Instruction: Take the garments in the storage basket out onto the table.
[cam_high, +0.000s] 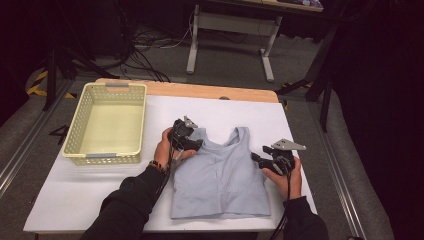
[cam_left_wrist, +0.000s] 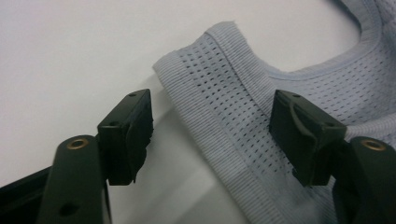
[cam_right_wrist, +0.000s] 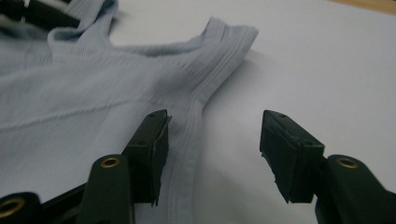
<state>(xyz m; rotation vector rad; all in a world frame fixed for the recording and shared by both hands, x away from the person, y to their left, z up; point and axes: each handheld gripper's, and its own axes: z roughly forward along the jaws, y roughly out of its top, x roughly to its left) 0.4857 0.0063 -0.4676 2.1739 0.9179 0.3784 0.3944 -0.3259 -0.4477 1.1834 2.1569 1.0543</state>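
Two grippers stand released: left gripper (cam_high: 192, 145) straddles the top's (cam_high: 220, 175) strap at ten o'clock, right gripper (cam_high: 260, 159) nears its three o'clock edge. Flat on the table (cam_high: 75, 195), the top looks light, limp and ribbed; take it at the thicker straps or hems.

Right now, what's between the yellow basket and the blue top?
In the high view, the person's left hand with the left gripper lies between the basket and the top, plus bare white table cover.
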